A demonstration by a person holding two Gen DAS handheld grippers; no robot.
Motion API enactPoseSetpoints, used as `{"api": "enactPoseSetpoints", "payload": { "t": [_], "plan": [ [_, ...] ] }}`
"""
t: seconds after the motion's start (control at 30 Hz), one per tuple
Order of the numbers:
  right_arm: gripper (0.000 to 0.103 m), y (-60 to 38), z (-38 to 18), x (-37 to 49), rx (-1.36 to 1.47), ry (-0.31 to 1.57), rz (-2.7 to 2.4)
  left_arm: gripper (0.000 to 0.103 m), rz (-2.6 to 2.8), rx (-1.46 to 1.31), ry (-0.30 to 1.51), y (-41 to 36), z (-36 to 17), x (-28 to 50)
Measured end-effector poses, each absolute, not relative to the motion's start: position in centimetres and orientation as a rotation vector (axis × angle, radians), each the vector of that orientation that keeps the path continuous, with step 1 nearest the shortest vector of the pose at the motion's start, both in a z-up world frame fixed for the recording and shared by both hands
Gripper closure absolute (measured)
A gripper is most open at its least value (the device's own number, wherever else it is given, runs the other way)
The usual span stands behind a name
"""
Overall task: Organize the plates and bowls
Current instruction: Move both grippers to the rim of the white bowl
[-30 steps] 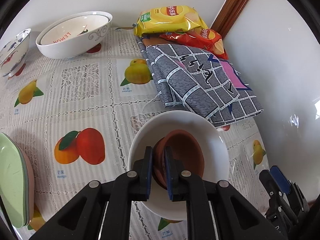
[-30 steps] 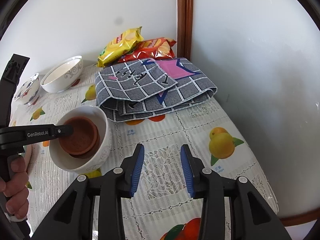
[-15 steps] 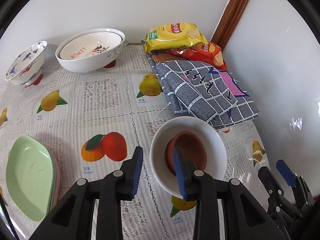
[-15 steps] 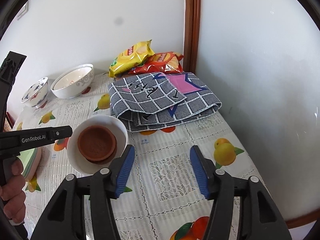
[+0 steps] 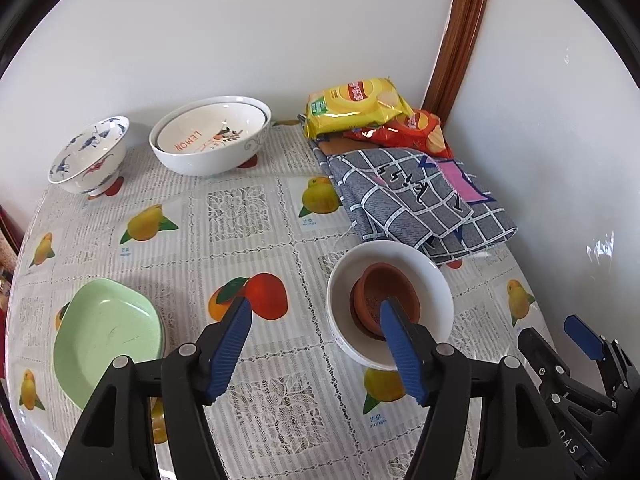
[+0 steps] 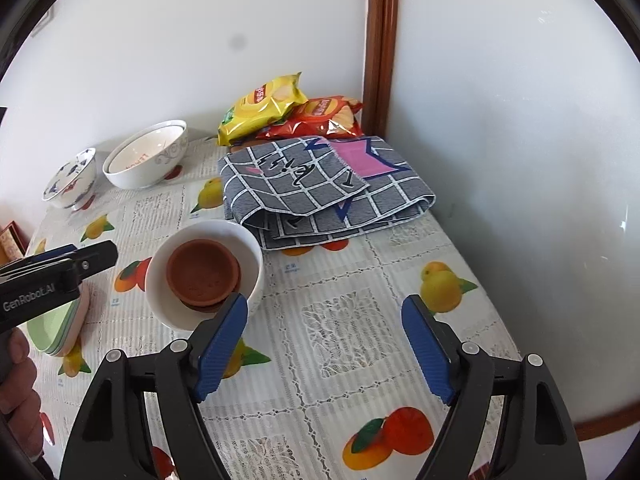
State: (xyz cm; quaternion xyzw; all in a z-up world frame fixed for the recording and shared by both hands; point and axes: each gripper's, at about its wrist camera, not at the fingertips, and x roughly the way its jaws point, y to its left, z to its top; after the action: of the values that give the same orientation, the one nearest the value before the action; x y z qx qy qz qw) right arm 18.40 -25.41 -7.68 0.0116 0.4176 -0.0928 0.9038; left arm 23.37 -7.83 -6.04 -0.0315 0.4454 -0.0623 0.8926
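Observation:
A brown clay bowl sits inside a white bowl on the fruit-print tablecloth; both also show in the right wrist view, the clay bowl within the white bowl. My left gripper is open and empty, raised above the table just left of the white bowl. My right gripper is open and empty, to the right of the white bowl. Green plates are stacked at the left. A large white bowl with another nested in it and a blue-patterned bowl stand at the back.
A folded grey checked cloth lies behind the white bowl. Yellow and red chip bags lie in the back corner by a wooden post. Walls close off the back and right. The table edge runs along the right.
My left gripper let go of the clay bowl, opened wide and pulled back and up. My right gripper opened wider and also drew back.

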Motion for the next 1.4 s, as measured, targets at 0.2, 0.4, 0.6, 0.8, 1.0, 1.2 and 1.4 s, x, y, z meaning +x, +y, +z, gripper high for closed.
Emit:
{"api": "enactPoseSetpoints", "payload": {
  "t": [0.2, 0.4, 0.6, 0.8, 1.0, 1.2, 1.4],
  "plan": [
    [0.024, -26.1, -6.6, 16.4, 0.088, 0.772, -0.127, 0.038, -0.186, -0.126, 0.883, -6.8, -5.1, 22.0],
    [0.024, -26.9, -7.0, 15.6, 0.179, 0.772, -0.142, 0.039, -0.187, -0.176, 0.825, -6.2, -4.5, 20.8],
    [0.024, -26.9, -7.0, 15.1, 0.132, 0.728, -0.175, 0.039, -0.152, -0.168, 0.808, -5.9, -4.6, 20.6],
    [0.018, -26.6, -7.0, 16.0, 0.123, 0.790, -0.146, 0.039, -0.175, -0.150, 0.896, -6.1, -5.6, 21.7],
    [0.018, -25.8, -7.8, 17.1, 0.066, 0.808, -0.189, 0.038, -0.142, -0.094, 0.899, -6.6, -6.2, 22.2],
    [0.018, -25.1, -8.5, 18.5, 0.068, 0.810, -0.140, 0.038, -0.127, -0.095, 0.939, -6.5, -7.4, 23.7],
    [0.021, -25.0, -9.5, 21.0, 0.104, 0.855, -0.125, 0.038, -0.142, -0.113, 0.974, -6.5, -8.7, 25.5]
  ]
}}
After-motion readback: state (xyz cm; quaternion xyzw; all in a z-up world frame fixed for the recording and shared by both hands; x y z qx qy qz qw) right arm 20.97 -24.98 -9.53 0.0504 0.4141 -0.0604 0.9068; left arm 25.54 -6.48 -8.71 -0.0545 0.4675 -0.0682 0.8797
